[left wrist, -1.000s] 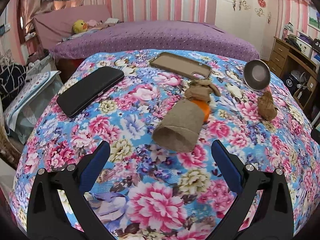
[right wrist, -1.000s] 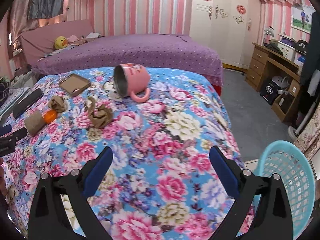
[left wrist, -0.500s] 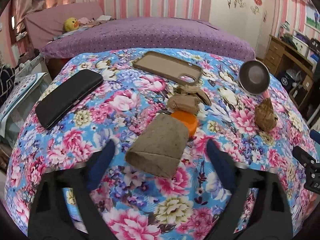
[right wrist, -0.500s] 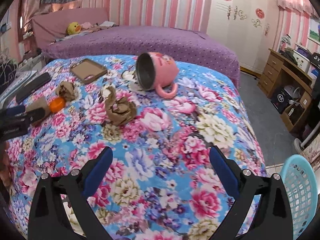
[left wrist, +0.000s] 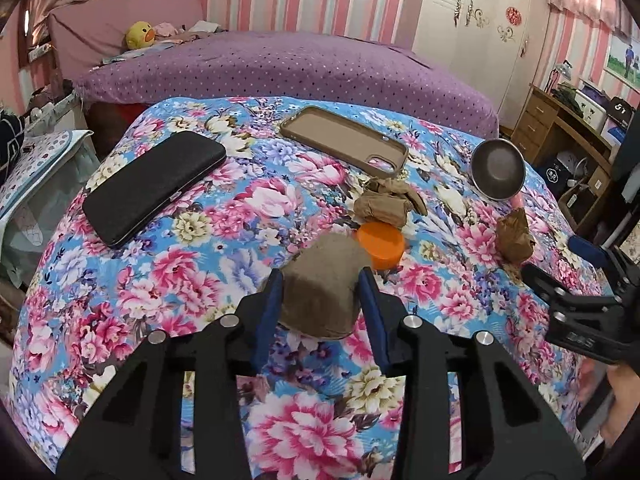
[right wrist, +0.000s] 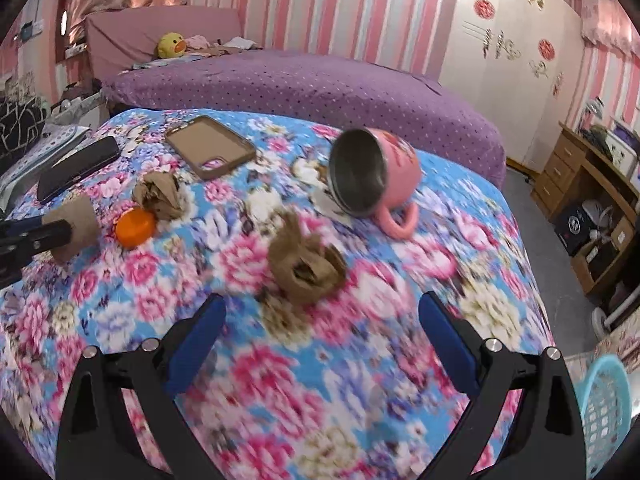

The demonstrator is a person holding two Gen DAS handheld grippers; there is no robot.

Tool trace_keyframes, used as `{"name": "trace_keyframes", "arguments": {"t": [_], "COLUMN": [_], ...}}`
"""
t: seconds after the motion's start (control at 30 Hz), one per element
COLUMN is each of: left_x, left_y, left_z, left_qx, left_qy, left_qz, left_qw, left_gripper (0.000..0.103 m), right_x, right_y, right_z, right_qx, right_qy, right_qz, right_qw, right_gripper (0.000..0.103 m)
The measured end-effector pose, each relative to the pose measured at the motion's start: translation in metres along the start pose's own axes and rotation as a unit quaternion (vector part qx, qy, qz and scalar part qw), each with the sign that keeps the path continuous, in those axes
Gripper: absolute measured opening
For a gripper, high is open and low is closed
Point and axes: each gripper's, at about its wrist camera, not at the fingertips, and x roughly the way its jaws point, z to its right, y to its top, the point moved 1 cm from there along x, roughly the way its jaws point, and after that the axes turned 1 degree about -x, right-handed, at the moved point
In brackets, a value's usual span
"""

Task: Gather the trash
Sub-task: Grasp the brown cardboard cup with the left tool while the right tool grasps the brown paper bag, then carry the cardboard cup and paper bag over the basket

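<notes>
Jaws of our left hand-held gripper (left wrist: 320, 296), wide a second ago, are closing around the cardboard tube (left wrist: 322, 288) beside the orange lid (left wrist: 380, 246); our right hand-held gripper (right wrist: 320, 344) gapes empty.

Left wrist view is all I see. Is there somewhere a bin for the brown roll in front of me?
Observer: Yes. For the brown roll there is a light blue basket, low beside the flowered cloth, on the right gripper's side.
Operator: Is the right gripper holding something?
Observer: No. Its jaws stand open and empty; a crumpled brown paper lies just ahead of them.
Operator: The metal bowl at my right, what is it?
Observer: A pink mug lying on its side, with its handle on the cloth.
</notes>
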Motion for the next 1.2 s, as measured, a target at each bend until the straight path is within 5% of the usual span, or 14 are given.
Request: {"name": "trace_keyframes", "arguments": {"t": [0.17,0.33,0.4,0.47,0.83,1.2], "left_x": [0.0,0.001,0.001,0.002,0.007,0.002], "left_y": [0.002,0.003,0.002,0.002,-0.009,-0.022], "left_z": [0.003,0.003,0.002,0.002,0.028,0.072], "left_qx": [0.001,0.0,-0.001,-0.003,0.022,0.074], "left_qy": [-0.005,-0.005,-0.004,-0.003,-0.012,-0.012], "left_qz": [0.001,0.0,-0.001,-0.001,-0.013,-0.01], "left_qw": [1.0,1.0,1.0,1.0,0.9996,0.9972], "left_gripper": [0.038,0.038,0.038,0.038,0.036,0.041], "right_x": [0.02,0.04,0.041,0.037,-0.031,-0.039], "right_y": [0.013,0.012,0.011,0.01,-0.02,-0.05], "right_z": [-0.015,-0.019,-0.018,-0.015,0.028,0.057], "right_qx": [-0.018,-0.022,-0.014,-0.009,0.016,0.027], "right_qy": [0.01,0.031,0.053,0.05,0.039,0.022], "right_qz": [-0.016,-0.048,-0.051,-0.049,-0.016,-0.025], "right_qw": [1.0,0.998,0.997,0.998,0.999,0.999], "right_gripper": [0.092,0.065,0.039,0.028,0.028,0.028]}}
